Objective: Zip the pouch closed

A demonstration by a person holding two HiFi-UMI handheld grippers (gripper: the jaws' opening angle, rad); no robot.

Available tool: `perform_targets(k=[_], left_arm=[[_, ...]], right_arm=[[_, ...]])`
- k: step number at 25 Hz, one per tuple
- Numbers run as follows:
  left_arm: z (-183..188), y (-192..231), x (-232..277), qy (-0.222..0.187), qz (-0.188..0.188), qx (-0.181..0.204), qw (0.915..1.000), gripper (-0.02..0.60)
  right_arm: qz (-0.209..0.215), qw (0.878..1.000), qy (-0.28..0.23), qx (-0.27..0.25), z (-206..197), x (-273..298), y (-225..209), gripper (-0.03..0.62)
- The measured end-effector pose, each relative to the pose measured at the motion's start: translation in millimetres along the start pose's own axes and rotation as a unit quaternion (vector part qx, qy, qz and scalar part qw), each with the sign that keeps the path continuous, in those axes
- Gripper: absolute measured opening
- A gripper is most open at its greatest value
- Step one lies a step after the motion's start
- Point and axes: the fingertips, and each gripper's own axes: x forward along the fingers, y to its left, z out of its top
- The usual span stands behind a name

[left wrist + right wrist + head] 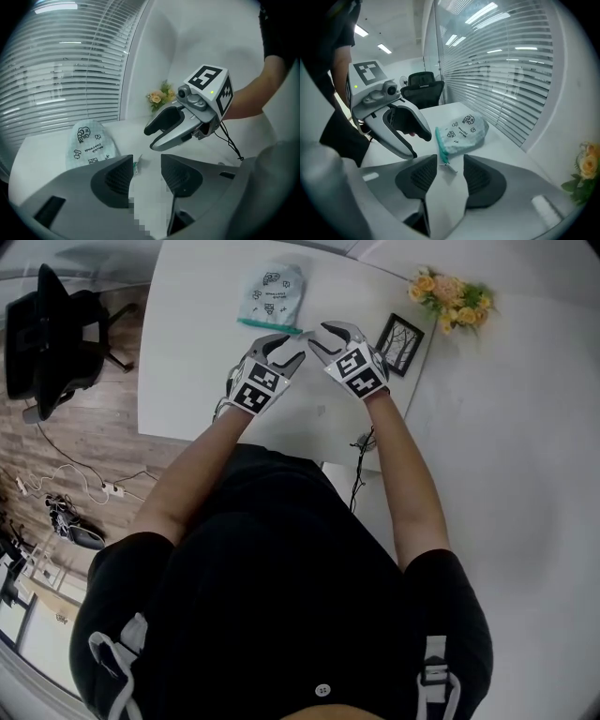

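A mint-green pouch [272, 294] with cartoon prints lies flat on the white table [187, 381], its teal zipper edge [269, 326] facing me. My left gripper [286, 351] and right gripper [319, 338] hover side by side just short of that edge, tips pointing at it. Both are open with nothing between the pads. In the left gripper view the pouch [89, 145] sits ahead to the left of the left gripper [146, 168], with the right gripper [161, 133] beyond. In the right gripper view the zipper's end tab [449, 165] shows just ahead of the right gripper [450, 171].
A black picture frame [400, 343] and a bunch of yellow flowers [450, 298] stand at the table's right end. A black office chair [56, 329] is on the wood floor to the left. A dark cable [361, 465] hangs off the near table edge.
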Motion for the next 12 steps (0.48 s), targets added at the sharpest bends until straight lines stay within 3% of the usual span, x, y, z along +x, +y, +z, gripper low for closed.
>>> perform_targets(k=[12], left_arm=[[-24,12,26,0.027,-0.008,-0.013,0.9995,0.176]], right_arm=[[0.031,0.989,0.099,-0.108,-35,51,-2,0.148]])
